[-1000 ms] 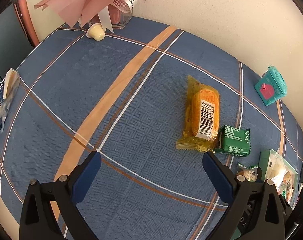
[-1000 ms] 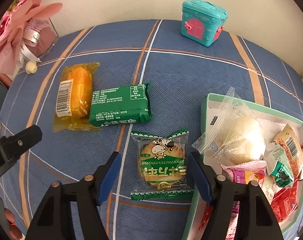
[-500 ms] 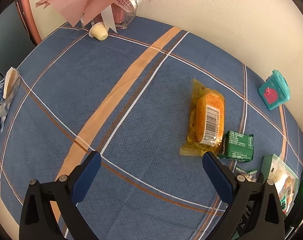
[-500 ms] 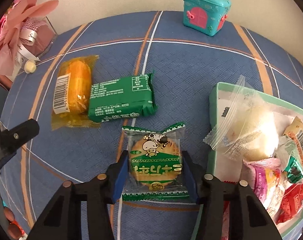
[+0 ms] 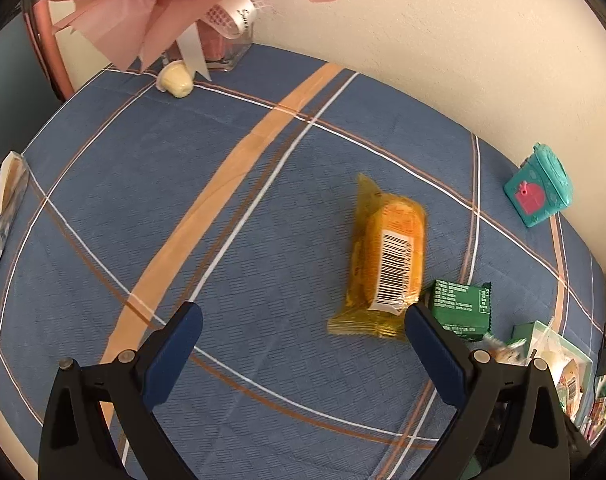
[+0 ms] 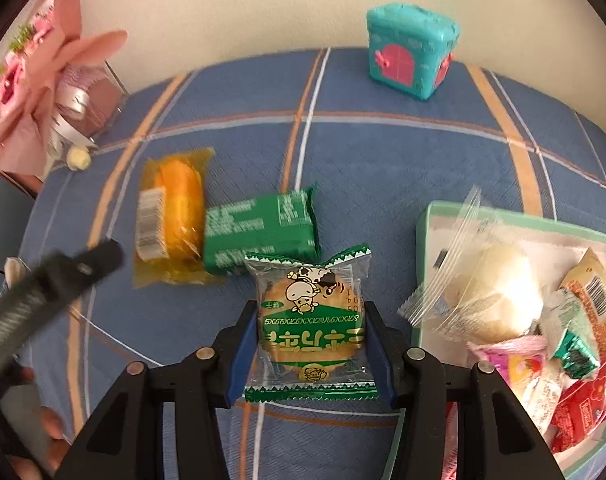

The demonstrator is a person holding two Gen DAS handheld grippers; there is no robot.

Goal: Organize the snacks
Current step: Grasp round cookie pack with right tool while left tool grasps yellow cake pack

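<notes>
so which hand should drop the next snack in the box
Right: its tool is shut on the cookie packet, right beside the snack box. The left tool is open and holds nothing.

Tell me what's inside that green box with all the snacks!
The light green open box holds a pale round bun in a clear bag, a pink packet, a red packet and small wrapped snacks. Whatever lies underneath them is covered.

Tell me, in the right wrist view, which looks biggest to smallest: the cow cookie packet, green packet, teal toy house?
1. Cow cookie packet, though it's nearest the camera.
2. Green packet.
3. Teal toy house, farthest away.
</notes>
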